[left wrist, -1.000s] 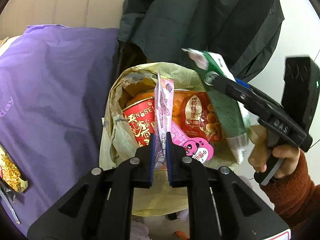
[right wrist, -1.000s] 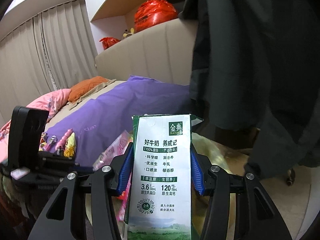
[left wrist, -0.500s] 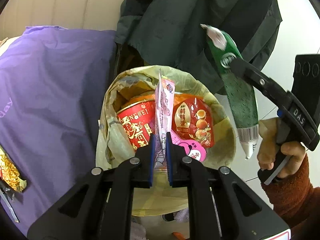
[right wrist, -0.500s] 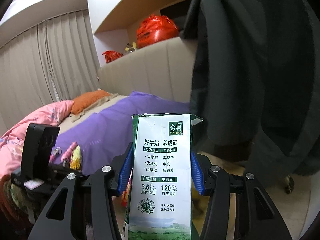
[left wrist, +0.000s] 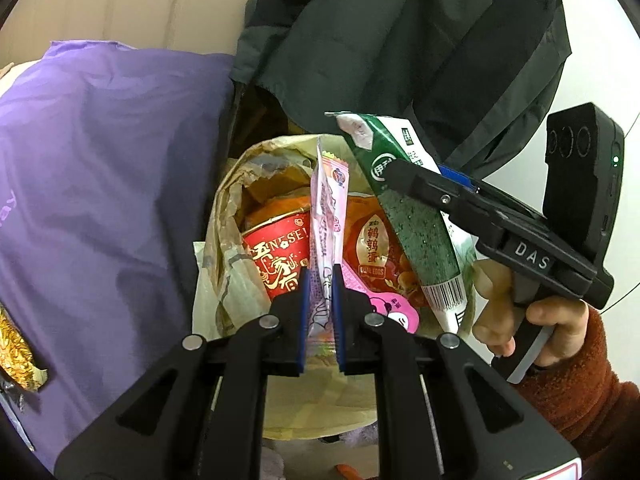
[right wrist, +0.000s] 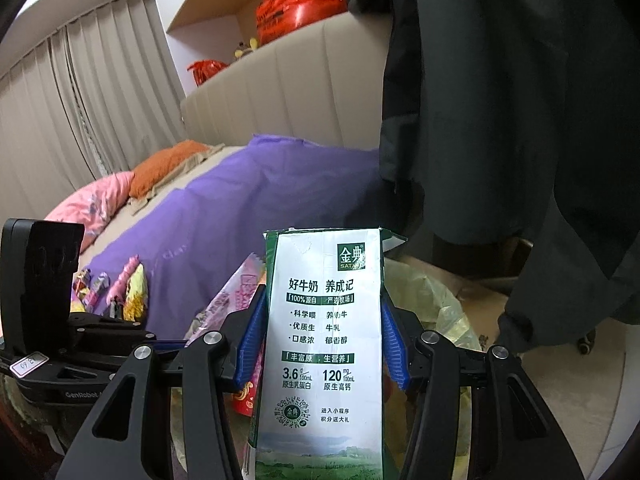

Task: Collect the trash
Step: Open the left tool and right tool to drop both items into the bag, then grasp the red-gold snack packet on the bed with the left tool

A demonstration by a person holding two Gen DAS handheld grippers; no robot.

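The trash bag is my landmark, its yellowish mouth gaping beside the bed. Left of it lies the purple blanket, with a gold foil wrapper on the blanket's far left edge. Directly over the bag's near rim, my left gripper has its blue fingers pressed nearly together on a pink snack wrapper, which stands upright above the bag's mouth. Inside the bag sit a red instant-noodle cup and, right of the wrapper, an orange quail-egg packet. Above the bag's right side, my right gripper holds a green-and-white milk carton, fingers spread wide and clamped on its two sides. My right hand in a rust-red sleeve grips the handle just right of the bag. A dark green jacket hangs behind the bag.
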